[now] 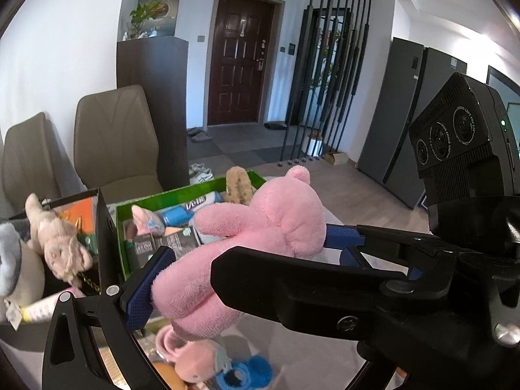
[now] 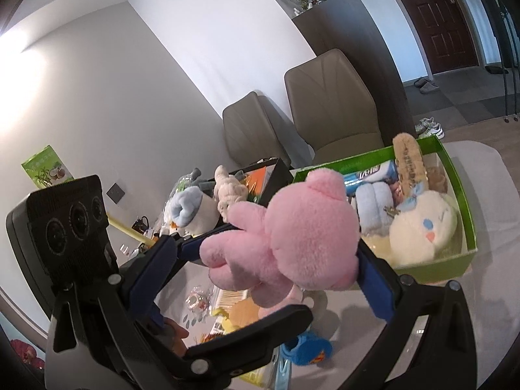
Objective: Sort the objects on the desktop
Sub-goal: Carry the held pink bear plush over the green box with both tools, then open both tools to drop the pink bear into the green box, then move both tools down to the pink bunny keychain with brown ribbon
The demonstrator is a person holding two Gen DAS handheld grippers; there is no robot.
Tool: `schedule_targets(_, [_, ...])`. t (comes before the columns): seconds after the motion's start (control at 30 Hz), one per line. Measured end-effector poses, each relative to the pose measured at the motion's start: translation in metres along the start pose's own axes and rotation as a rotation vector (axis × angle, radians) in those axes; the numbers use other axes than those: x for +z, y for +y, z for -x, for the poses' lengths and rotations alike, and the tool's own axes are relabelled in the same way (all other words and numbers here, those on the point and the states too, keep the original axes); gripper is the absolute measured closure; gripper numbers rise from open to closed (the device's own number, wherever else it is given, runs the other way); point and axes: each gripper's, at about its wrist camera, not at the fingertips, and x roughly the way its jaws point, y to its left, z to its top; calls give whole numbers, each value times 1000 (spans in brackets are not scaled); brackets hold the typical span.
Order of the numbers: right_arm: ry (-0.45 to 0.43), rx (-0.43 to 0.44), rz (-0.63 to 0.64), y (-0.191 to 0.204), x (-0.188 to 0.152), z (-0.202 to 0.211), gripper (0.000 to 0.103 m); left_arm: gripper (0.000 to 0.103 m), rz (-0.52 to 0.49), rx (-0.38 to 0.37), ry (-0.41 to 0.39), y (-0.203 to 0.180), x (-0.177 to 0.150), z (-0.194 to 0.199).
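Observation:
A pink plush bear (image 1: 260, 227) hangs above the table, held between both grippers. My left gripper (image 1: 247, 253) is shut on its lower body, one blue pad (image 1: 152, 279) pressed against its leg. My right gripper (image 2: 276, 253) is shut on the same pink plush bear (image 2: 292, 234), at the head and arm end; in the left wrist view it reaches in from the right with a blue pad (image 1: 341, 235) against the head. A green box (image 1: 126, 237) just behind the bear holds toys and packets; it also shows in the right wrist view (image 2: 468, 214).
A black box (image 1: 105, 243) with a beige plush (image 1: 55, 237) stands left of the green box. A white plush (image 2: 422, 227) lies in the green box. A blue toy (image 1: 243, 373), a small pink toy (image 1: 191, 360) and snack packets (image 2: 227, 305) lie on the table below. Two chairs (image 2: 325, 107) stand behind.

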Motion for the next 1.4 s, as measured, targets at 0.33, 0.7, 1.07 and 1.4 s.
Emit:
schedule_targets(0.33, [-13, 1, 13, -14, 26, -16, 0, 2, -15, -26, -15, 9, 16, -19])
schedule_targets(0.7, [20, -6, 16, -29, 25, -41, 0, 2, -10, 21, 3, 18, 0, -37])
schedule_targets(1.07, [62, -52, -24, -42, 8, -31, 0, 2, 60, 7, 41, 22, -28, -35])
schedule_targets(1.4, [77, -100, -88, -59, -25, -5, 0, 2, 58, -26, 88, -5, -52, -33])
